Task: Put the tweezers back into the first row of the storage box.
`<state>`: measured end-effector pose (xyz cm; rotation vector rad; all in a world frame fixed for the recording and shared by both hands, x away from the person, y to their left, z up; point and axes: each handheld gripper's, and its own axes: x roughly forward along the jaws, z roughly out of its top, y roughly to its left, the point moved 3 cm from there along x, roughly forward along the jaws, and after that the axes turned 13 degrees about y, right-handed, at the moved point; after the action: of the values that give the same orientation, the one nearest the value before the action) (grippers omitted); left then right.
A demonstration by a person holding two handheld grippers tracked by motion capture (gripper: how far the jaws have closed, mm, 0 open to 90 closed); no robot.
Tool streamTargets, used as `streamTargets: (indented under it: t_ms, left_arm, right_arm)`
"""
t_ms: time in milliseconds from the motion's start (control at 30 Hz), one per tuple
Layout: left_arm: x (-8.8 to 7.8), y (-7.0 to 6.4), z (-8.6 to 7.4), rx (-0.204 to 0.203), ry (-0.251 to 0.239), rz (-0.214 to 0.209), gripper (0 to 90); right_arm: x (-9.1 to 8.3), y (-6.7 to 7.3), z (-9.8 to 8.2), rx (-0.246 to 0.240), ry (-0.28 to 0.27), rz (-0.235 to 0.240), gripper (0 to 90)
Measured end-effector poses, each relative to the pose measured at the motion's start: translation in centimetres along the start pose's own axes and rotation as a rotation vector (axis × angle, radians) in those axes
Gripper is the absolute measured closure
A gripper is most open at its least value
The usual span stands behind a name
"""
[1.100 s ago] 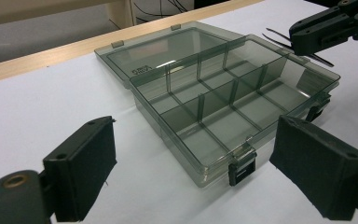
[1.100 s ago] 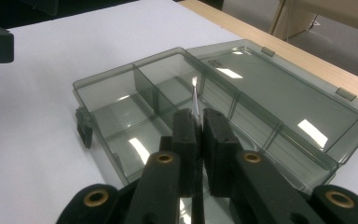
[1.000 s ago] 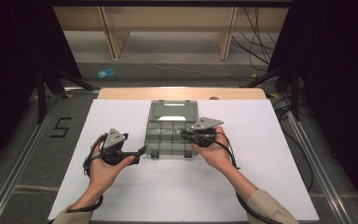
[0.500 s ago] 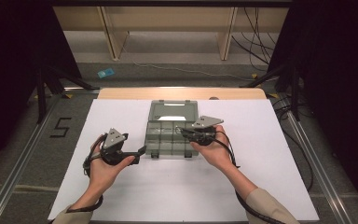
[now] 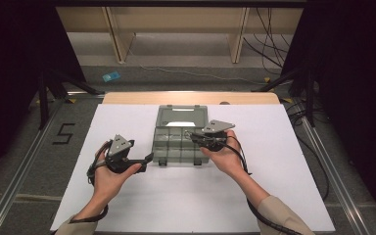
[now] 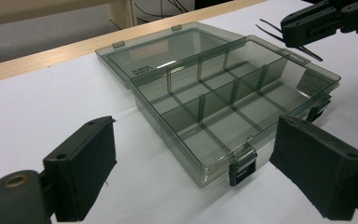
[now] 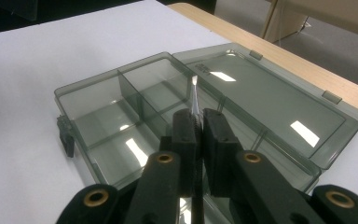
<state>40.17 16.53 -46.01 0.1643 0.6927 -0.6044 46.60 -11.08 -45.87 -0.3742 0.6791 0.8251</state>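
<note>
High view: open box lies on white sheet between both grippers, lid flat behind it, compartments bare. Right gripper pinches tweezers over box's right side. Left gripper spread wide, just off box's near-left corner, holding nothing.

A smoky grey, see-through plastic organizer box lies open at the centre of the high view on the white counter. Its flat lid is folded back toward the top of the frame. Thin dividers split the tray into empty compartments, and two dark latches sit on its near edge. A pair of slim metal tweezers is held level over the tray's right side, its tips pointing out over the compartments.
</note>
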Motion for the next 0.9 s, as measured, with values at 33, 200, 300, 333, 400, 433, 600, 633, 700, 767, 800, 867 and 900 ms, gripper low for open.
streamTargets:
  t_ms: [33, 200, 300, 333, 400, 433, 600, 633, 700, 767, 800, 867, 900]
  left_arm:
    - [0.00, 0.00, 0.00, 0.000, 0.000, 0.001, 12.5]
    - [-0.03, 0.02, 0.01, 0.001, 0.000, 0.005, 12.6]
    - [0.00, -0.01, -0.02, -0.007, 0.000, 0.001, 12.5]
    - [0.01, -0.03, -0.03, -0.012, -0.001, 0.000, 12.6]
    - [-0.04, 0.02, -0.02, -0.007, -0.001, 0.004, 12.5]
    - [-0.04, 0.02, -0.02, -0.008, -0.001, 0.004, 12.5]
    - [-0.03, 0.02, -0.02, -0.007, 0.000, 0.005, 12.6]
    - [-0.01, -0.04, -0.02, -0.017, -0.002, 0.001, 12.6]
    - [-0.04, -0.01, 0.01, -0.011, -0.003, 0.003, 12.6]
    - [-0.02, -0.03, -0.01, -0.017, -0.002, 0.002, 12.6]
    - [-0.02, -0.02, -0.02, -0.017, -0.001, 0.003, 12.5]
    - [-0.02, -0.02, 0.00, -0.014, -0.003, 0.004, 12.5]
    - [-0.06, 0.03, 0.02, -0.004, -0.002, 0.006, 12.6]
  right_arm:
    - [0.00, 0.00, 0.00, 0.000, 0.000, 0.000, 84.5]
    - [0.10, -0.23, 0.12, 0.001, -0.001, -0.002, 84.6]
    - [0.16, -0.25, 0.16, 0.002, -0.002, -0.002, 84.5]
    - [0.18, -0.28, 0.19, 0.004, -0.003, -0.002, 84.6]
    - [0.25, -0.34, 0.22, 0.002, 0.000, -0.002, 84.6]
    - [0.26, -0.37, 0.23, 0.003, 0.000, -0.003, 84.6]
    - [0.41, -0.60, 0.40, 0.008, -0.004, -0.010, 84.5]
    - [0.45, -0.67, 0.42, 0.005, -0.004, -0.014, 84.6]
    - [0.48, -0.68, 0.43, 0.006, -0.003, -0.013, 84.6]
    - [0.48, -0.75, 0.49, 0.005, 0.000, -0.012, 84.5]
    - [0.49, -0.78, 0.56, 0.008, 0.001, -0.012, 84.6]
    - [0.57, -0.91, 0.70, 0.009, -0.005, -0.018, 84.5]
    - [0.55, -0.99, 0.77, 0.004, 0.000, -0.017, 84.5]
